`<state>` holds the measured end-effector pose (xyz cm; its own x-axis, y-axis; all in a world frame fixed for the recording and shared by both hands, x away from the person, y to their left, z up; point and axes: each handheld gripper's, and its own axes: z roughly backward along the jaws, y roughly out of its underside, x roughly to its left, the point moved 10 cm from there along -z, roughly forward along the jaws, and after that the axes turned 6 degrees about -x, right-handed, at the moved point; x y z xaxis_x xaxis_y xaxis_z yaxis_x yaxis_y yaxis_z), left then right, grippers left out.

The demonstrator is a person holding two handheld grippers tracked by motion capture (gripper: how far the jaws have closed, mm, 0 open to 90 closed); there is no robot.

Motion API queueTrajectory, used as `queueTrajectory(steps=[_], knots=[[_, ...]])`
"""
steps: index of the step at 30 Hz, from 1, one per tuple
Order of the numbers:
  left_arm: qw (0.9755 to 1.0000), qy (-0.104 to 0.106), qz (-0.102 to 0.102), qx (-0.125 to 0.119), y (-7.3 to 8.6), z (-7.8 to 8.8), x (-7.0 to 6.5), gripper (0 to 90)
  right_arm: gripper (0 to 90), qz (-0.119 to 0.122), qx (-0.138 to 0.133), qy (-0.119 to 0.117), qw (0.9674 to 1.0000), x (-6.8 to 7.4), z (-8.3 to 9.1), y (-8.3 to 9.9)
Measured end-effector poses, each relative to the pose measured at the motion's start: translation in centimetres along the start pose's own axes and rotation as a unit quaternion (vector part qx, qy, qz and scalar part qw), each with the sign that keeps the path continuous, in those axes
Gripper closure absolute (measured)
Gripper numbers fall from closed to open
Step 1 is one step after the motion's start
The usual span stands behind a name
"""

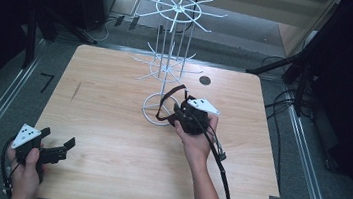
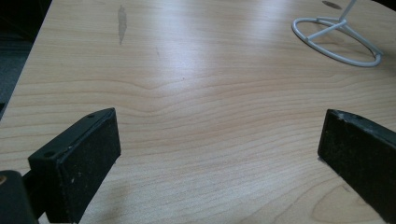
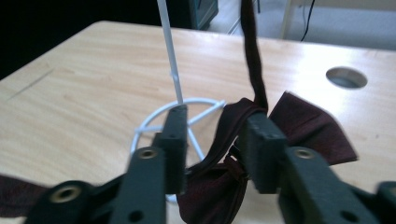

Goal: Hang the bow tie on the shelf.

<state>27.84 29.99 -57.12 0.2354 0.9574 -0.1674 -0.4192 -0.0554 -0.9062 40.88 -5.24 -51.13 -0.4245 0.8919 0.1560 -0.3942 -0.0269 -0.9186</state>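
Your right gripper pinches a dark red bow tie beside the white wire rack; your left gripper hovers over the tabletop, jaws spread.

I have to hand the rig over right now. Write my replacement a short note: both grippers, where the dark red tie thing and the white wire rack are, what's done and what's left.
Right gripper: jaws part-closed around the dark red fabric bow tie; whether they pinch it cannot be told. Its strap loops up beside the rack's pole.
Left gripper: open, holding nothing, low at the near left corner of the light wooden table.
White wire display rack: upright at table centre-back; the bow tie sits at its ring base.
Done: bow tie brought to the rack.
Left: probably hang the strap on one of the rack's arms, none of which carries anything yet, then release.
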Motion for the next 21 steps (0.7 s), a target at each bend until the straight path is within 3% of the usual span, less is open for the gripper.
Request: queueTrajectory(steps=[11, 21], knots=[[1.0, -0.001, 0.0, -0.002, 0.0, 0.0, 0.0, 0.0, 49.6, -0.016, 0.009, -0.016, 0.9997, -1.6, 1.7, 2.2], [1.0, -0.002, -0.002, 0.0, 0.0, 0.0, 0.0, 0.0, 38.8, -0.021, -0.001, -0.014, 0.9997, -4.9, 5.0, 4.1]])
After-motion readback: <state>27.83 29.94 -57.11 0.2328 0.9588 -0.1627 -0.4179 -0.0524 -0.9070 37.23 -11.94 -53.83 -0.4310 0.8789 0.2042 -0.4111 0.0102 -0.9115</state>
